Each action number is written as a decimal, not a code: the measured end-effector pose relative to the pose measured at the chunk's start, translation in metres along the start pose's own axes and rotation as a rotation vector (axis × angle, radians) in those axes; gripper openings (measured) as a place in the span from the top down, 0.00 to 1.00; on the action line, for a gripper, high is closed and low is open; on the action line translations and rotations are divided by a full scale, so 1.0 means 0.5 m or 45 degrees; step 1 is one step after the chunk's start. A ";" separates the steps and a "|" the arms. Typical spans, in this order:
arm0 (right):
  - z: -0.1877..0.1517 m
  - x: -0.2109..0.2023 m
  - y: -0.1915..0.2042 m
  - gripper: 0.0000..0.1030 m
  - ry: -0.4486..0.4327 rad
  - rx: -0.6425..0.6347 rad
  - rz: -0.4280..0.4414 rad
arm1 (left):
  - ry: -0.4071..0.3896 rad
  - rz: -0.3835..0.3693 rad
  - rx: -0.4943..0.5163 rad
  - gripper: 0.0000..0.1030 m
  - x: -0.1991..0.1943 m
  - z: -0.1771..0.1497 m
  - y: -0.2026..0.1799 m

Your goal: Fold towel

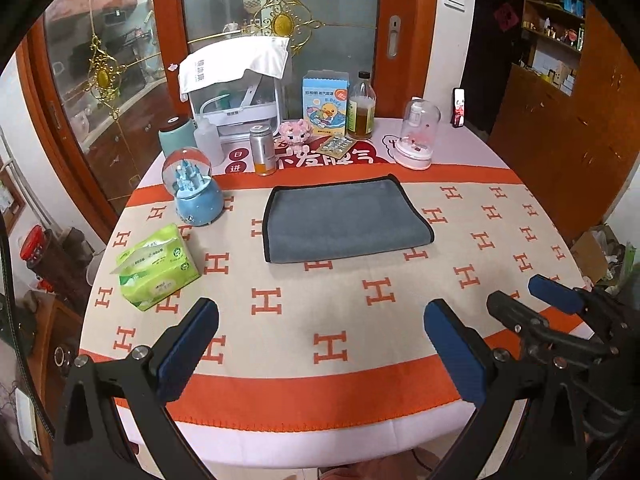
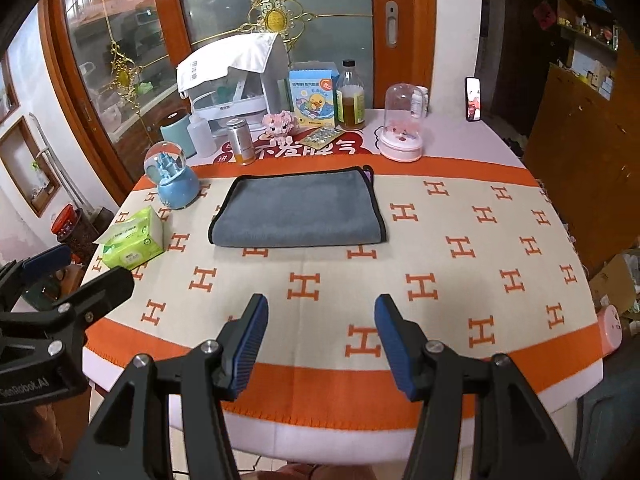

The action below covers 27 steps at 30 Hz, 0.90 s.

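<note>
From my left wrist camera the right gripper (image 1: 536, 300) is cut by the frame's edge. Under the towel (image 2: 298, 210) a purple corner peeks out, perhaps a tag. I can't read the blister pack (image 1: 338, 146).

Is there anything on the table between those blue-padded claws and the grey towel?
Nothing: both wrist views show only bare H-patterned tablecloth between the open right gripper, the open left gripper and the towel.
</note>
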State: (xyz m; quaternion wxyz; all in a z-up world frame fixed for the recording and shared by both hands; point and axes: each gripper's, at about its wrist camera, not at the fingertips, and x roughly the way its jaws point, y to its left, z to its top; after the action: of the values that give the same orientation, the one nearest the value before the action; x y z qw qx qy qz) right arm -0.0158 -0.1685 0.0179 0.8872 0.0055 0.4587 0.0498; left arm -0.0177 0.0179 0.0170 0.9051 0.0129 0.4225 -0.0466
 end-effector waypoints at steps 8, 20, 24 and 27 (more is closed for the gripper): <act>0.004 -0.035 -0.011 0.46 -0.013 -0.028 0.001 | 0.011 0.033 -0.053 0.01 -0.010 -0.004 -0.023; 0.001 -0.052 -0.030 0.46 -0.016 -0.040 -0.003 | 0.019 0.084 -0.085 0.01 -0.024 -0.012 -0.051; -0.004 -0.045 -0.025 0.46 -0.001 -0.058 -0.008 | 0.010 0.110 -0.090 0.01 -0.026 -0.013 -0.050; -0.009 -0.041 -0.023 0.46 0.005 -0.068 -0.025 | 0.012 0.133 -0.083 0.01 -0.026 -0.016 -0.053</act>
State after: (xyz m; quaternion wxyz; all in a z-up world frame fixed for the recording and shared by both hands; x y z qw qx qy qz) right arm -0.0304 -0.1817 0.0313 0.8865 -0.0228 0.4592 0.0534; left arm -0.0345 -0.0071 0.0223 0.9042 0.0057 0.4268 0.0146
